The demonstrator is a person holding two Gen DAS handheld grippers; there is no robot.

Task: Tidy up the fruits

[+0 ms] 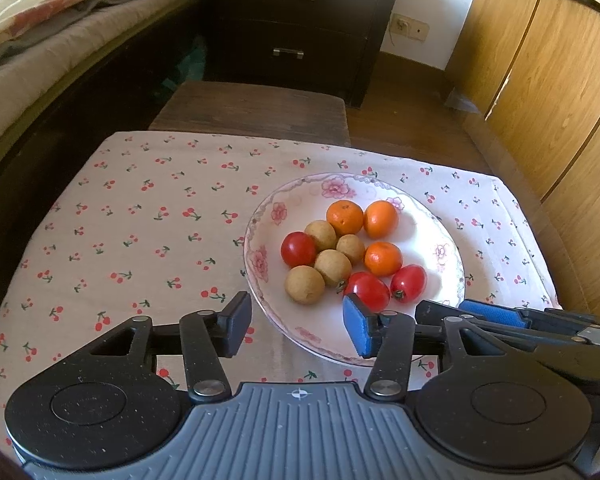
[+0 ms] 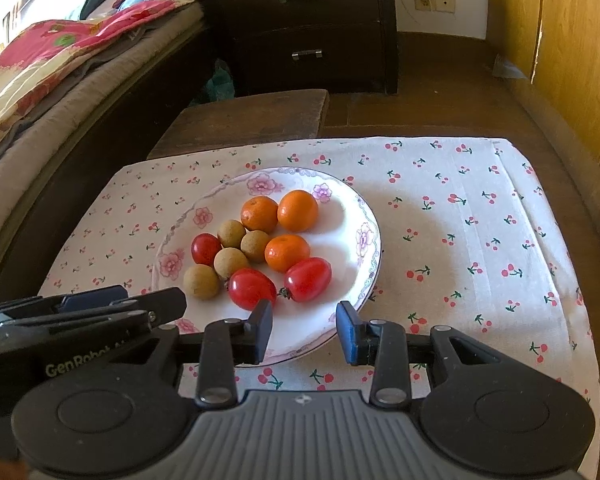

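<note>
1. In your left wrist view, your left gripper hangs over the near rim of the plate with its jaws apart and nothing between them; one pad shows ribbed blue rubber, the other its matte black plastic back.
2. The plate is glossy white ceramic, round, with pink flowers and a scrolled edge. It lies on a pale woven tablecloth printed with small cherries.
3. On the plate sit three dimpled tangerines, four rough tan longans and three smooth, shiny red tomatoes, clustered and touching.
4. Your right gripper shows at the right edge, side on, just beside the plate.
5. In your right wrist view, the right gripper holds its jaws a little apart and empty over the plate's near rim, close before an oval tomato.
6. The left gripper enters from the left, near a longan.
7. Behind stand a worn wooden bench and a dark drawer chest with metal handles.
</note>
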